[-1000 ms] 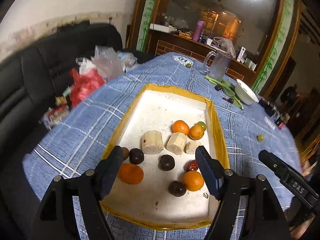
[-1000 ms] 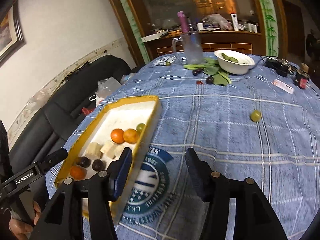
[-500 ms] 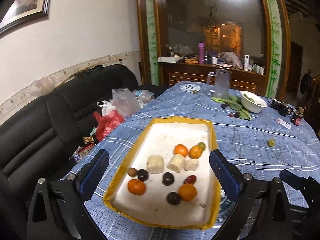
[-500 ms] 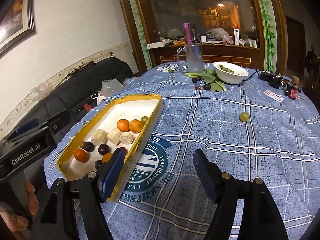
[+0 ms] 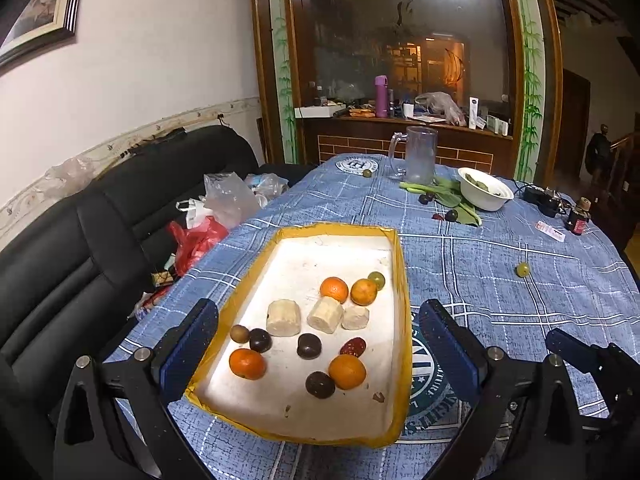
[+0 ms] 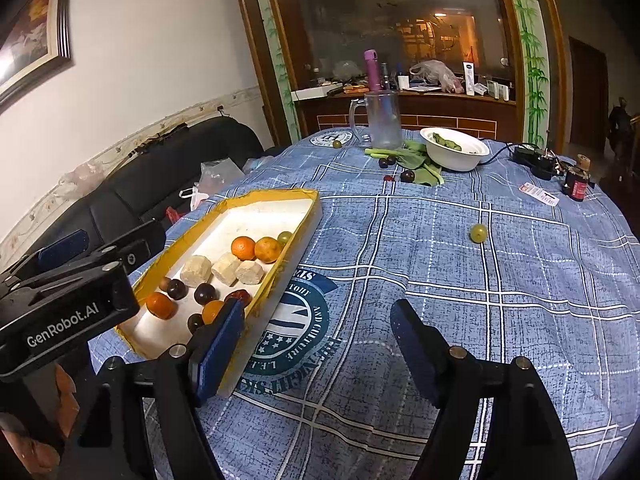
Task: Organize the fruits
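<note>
We see a yellow-rimmed tray [image 5: 400,264] with a white floor lying on the worktop [image 5: 500,280], which wears a blue checked cloth. In the tray lie four oranges [image 5: 347,371], three pale banana chunks [image 5: 283,323], several dark round fruits [image 5: 309,346], one red fruit [image 5: 353,347] and a green grape [image 5: 376,280] touching an orange at the far end. Our left tool [image 5: 320,348] hangs above the tray's near end, fingers spread wide and holding nothing. Our right tool [image 6: 320,344] hovers just right of the tray over a round printed emblem [image 6: 296,320], also spread wide and empty. Well apart on the cloth lies a lone green grape [image 6: 478,233]. Farther back stand a glass mug [image 6: 383,120] and a white bowl [image 6: 456,152] with greens, dark fruits near them. A black sofa [image 5: 80,240] sits left of the worktop.
</note>
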